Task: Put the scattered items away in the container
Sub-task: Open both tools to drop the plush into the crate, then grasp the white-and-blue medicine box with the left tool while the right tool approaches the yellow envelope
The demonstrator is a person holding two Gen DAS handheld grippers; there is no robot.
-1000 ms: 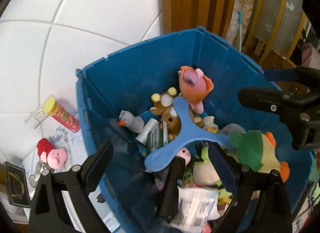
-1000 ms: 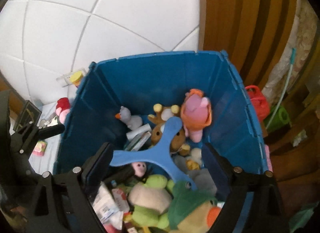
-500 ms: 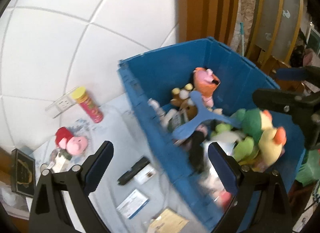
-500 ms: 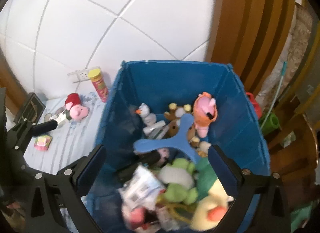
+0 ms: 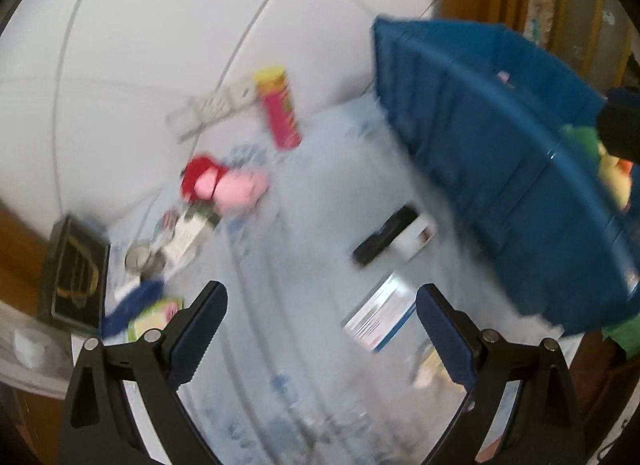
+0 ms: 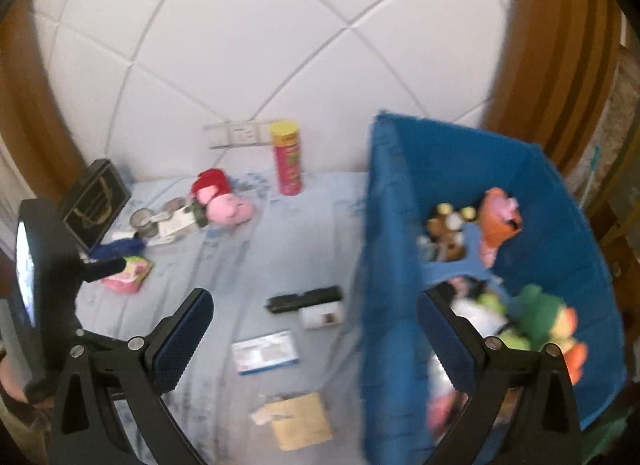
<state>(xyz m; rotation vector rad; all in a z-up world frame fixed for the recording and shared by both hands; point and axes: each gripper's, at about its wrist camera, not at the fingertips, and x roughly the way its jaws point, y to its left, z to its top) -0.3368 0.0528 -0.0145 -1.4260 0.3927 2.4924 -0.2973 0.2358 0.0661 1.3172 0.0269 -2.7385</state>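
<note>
A blue bin full of plush toys stands at the right; it also shows in the left wrist view. On the pale cloth lie a pink pig plush, a red chips can, a black remote, a white box, a blue-white packet and a tan envelope. My left gripper is open and empty above the cloth. My right gripper is open and empty above the packet.
A black framed picture leans at the left by small jars and a green-pink pouch. A white tiled wall with a socket strip stands behind. Wood panels flank both sides. The left gripper's body sits at the left edge.
Both grippers have swung left, away from above the bin, and now look over the cloth with the scattered items. Both stay open and empty.
</note>
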